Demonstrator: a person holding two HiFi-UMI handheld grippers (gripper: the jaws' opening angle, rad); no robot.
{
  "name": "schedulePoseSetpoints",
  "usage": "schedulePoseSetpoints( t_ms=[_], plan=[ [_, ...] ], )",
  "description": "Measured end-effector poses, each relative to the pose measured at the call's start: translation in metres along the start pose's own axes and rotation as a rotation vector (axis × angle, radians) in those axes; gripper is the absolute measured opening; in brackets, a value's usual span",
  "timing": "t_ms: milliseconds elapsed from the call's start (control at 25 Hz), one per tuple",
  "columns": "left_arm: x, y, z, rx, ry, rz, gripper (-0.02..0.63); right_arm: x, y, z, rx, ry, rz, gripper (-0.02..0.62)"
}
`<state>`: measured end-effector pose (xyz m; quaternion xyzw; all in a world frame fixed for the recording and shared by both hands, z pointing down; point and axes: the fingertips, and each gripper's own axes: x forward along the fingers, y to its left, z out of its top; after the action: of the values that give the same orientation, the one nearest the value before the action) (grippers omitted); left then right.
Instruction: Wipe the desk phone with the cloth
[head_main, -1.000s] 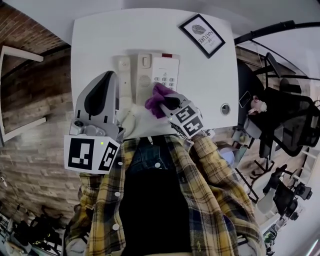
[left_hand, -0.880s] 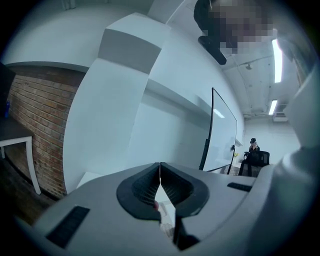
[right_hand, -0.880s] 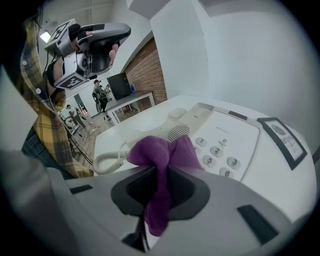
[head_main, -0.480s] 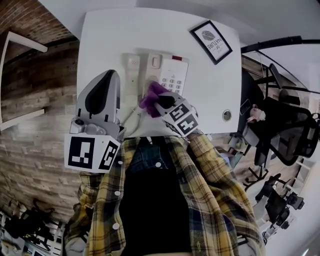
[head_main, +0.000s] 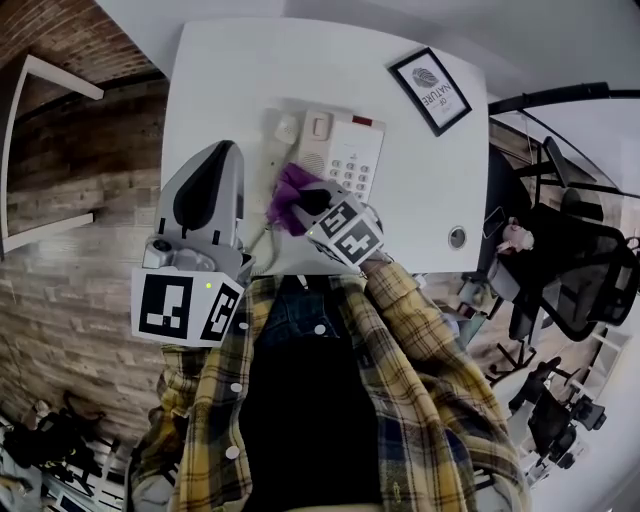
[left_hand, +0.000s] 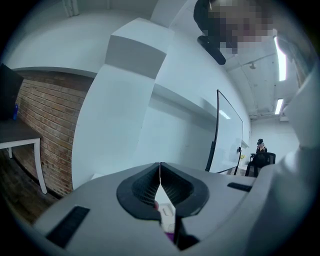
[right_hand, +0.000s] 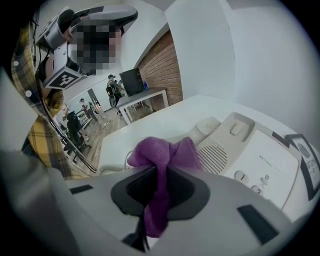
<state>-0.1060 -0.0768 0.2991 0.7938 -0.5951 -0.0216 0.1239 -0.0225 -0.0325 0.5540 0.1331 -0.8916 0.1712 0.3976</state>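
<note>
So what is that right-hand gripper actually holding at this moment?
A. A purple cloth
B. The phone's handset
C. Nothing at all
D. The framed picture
A: in the right gripper view, the right gripper has its jaws closed on the purple cloth, which bunches up above them just in front of the desk phone.

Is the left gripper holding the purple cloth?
No, the cloth is pinched in the right gripper, while the left gripper is shut on nothing.
</note>
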Motion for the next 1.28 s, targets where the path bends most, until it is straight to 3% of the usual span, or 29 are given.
schedulePoseSetpoints(
  t_ms=[200, 440, 760, 920, 1280],
  plan=[
    [0.001, -0.003, 0.003, 0.006, -0.003, -0.002, 0.016, -0.006, -0.004, 0.005, 0.029, -0.055, -0.001, 0.058],
    [0.008, -0.014, 0.011, 0.022, -0.015, -0.030, 0.016, -0.045, -0.014, 0.038, 0.065, -0.204, -0.024, 0.058],
    [0.018, -0.038, 0.025, 0.047, -0.038, -0.087, 0.017, -0.139, -0.028, 0.107, 0.053, -0.509, -0.108, 0.060],
    [0.021, -0.052, 0.030, 0.052, -0.051, -0.120, 0.017, -0.195, -0.029, 0.137, -0.008, -0.663, -0.162, 0.060],
    [0.027, -0.072, 0.039, 0.069, -0.060, -0.167, 0.017, -0.277, -0.023, 0.159, -0.036, -0.800, -0.235, 0.058]
  ],
)
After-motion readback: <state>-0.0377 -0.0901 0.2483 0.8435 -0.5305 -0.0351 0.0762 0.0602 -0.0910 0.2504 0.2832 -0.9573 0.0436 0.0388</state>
